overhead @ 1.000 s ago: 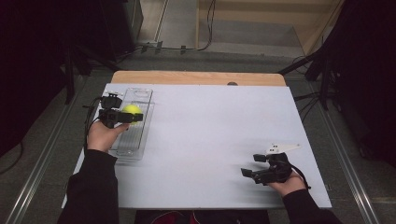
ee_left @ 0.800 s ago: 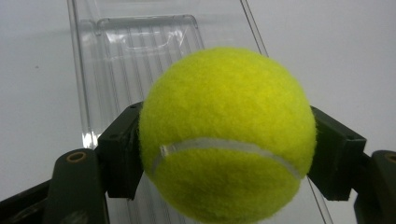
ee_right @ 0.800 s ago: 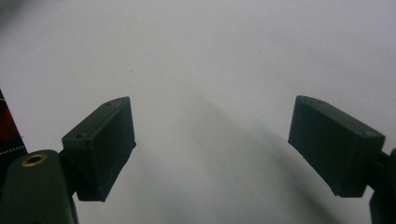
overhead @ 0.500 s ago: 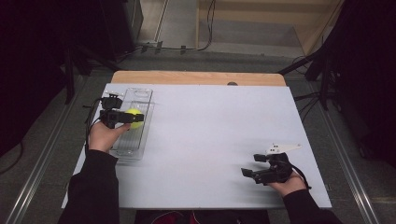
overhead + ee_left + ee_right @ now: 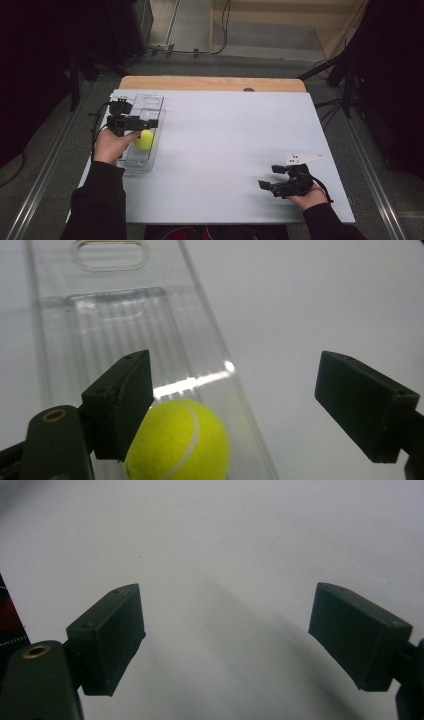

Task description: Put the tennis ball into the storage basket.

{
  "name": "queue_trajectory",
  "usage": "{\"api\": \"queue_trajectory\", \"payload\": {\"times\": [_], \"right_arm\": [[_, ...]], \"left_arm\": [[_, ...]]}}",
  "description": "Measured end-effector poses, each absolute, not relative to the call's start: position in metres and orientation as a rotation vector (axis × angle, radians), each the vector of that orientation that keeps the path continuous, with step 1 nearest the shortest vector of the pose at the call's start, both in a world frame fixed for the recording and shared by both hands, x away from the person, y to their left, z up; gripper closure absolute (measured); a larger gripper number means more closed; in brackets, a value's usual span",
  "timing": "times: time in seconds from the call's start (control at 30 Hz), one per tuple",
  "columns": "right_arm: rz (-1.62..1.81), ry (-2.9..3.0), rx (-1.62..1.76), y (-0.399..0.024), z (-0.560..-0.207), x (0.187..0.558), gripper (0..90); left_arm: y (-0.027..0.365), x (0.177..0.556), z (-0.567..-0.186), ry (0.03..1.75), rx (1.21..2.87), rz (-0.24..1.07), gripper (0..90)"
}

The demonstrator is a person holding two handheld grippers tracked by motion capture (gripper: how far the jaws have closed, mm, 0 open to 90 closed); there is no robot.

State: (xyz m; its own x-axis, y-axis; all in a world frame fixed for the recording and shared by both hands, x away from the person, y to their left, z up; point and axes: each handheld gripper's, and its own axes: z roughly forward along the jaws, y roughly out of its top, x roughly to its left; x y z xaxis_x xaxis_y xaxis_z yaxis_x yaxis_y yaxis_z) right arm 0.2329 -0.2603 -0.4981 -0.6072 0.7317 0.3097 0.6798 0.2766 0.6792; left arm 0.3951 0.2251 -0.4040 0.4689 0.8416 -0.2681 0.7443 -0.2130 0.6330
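High view: the left gripper [image 5: 134, 121] hangs over a clear tray [image 5: 150, 102] at the table's [image 5: 225, 145] left edge, a ball [image 5: 144, 140] lying in the tray; the right gripper [image 5: 272, 180] rests near the front right.

Left gripper view: jaws wide apart, ball [image 5: 177, 442] beside the left jaw, inside the tray [image 5: 100, 325].

Right gripper view: jaws apart over bare table [image 5: 225, 545].

Left hand-held gripper [image 5: 134, 121] and right hand-held gripper [image 5: 270, 177], both jaws wide apart.
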Motion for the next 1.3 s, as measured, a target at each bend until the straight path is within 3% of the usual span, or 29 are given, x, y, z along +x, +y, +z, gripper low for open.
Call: {"api": "queue_trajectory", "payload": {"times": [0.7, 1.3], "right_arm": [[1.262, 2.462, 1.355, -0.259, -0.498, 0.233, 12.8], [1.265, 2.464, 1.359, -0.259, -0.498, 0.233, 12.8]], "left_arm": [[0.192, 0.376, -0.399, 1.139, 2.048, 0.033, 16.3], [0.176, 0.356, -0.407, 1.034, 2.065, -0.004, 19.1]]}}
